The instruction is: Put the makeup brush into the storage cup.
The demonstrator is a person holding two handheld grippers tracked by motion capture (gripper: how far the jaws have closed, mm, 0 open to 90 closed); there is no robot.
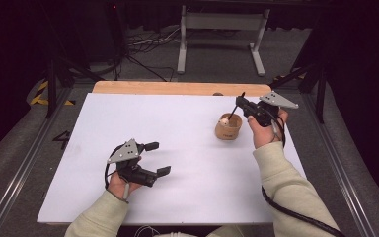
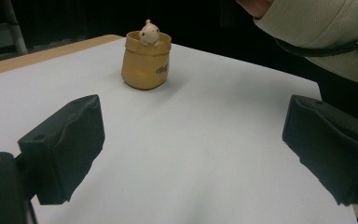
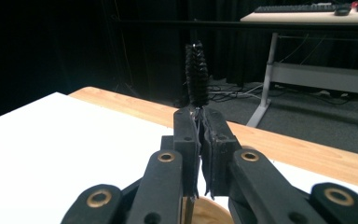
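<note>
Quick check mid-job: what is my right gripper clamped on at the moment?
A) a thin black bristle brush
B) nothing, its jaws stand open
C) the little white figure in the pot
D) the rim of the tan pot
A: in the right gripper view the right gripper has its jaws pressed together on the thin black bristle brush, whose bristled end sticks up past them; the high view shows it slanting over the tan pot.
</note>
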